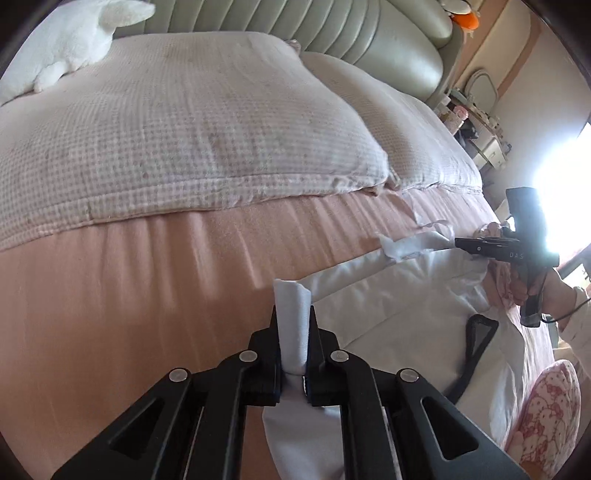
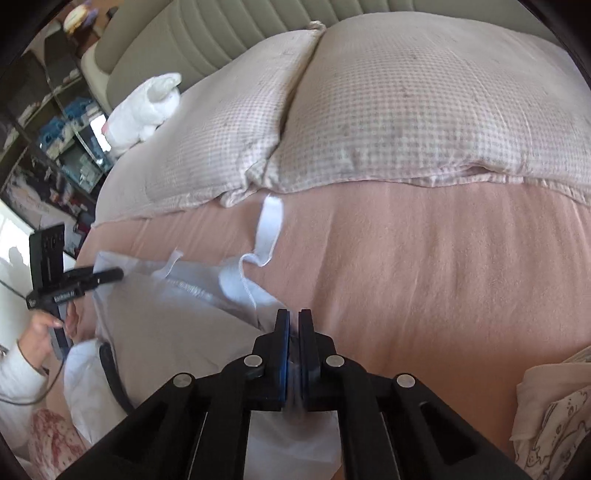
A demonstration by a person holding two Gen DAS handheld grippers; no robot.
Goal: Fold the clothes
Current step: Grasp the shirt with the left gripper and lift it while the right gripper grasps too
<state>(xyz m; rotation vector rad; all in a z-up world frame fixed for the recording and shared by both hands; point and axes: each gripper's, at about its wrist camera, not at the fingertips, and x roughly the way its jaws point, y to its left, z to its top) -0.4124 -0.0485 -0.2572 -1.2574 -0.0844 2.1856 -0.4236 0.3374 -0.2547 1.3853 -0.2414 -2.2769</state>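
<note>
A white garment [image 1: 399,295] with a dark-trimmed opening [image 1: 476,343] lies spread on the pink bed sheet [image 1: 129,288]. My left gripper [image 1: 293,314] is shut on one white corner of it, cloth standing up between the fingers. My right gripper [image 2: 294,317] is shut on another edge of the same garment [image 2: 177,332]. A white strap [image 2: 269,229] trails loose toward the pillows. Each gripper shows in the other's view, the right gripper [image 1: 461,243] at the right and the left gripper [image 2: 114,275] at the left, both pinching the top edge.
Two checked pillows [image 1: 177,136] [image 2: 424,110] lie beyond the garment against a padded headboard [image 1: 332,22]. A white plush toy [image 1: 70,40] sits at the far left. A patterned pink cushion [image 1: 546,417] and folded printed cloth [image 2: 554,417] lie near the bed edge.
</note>
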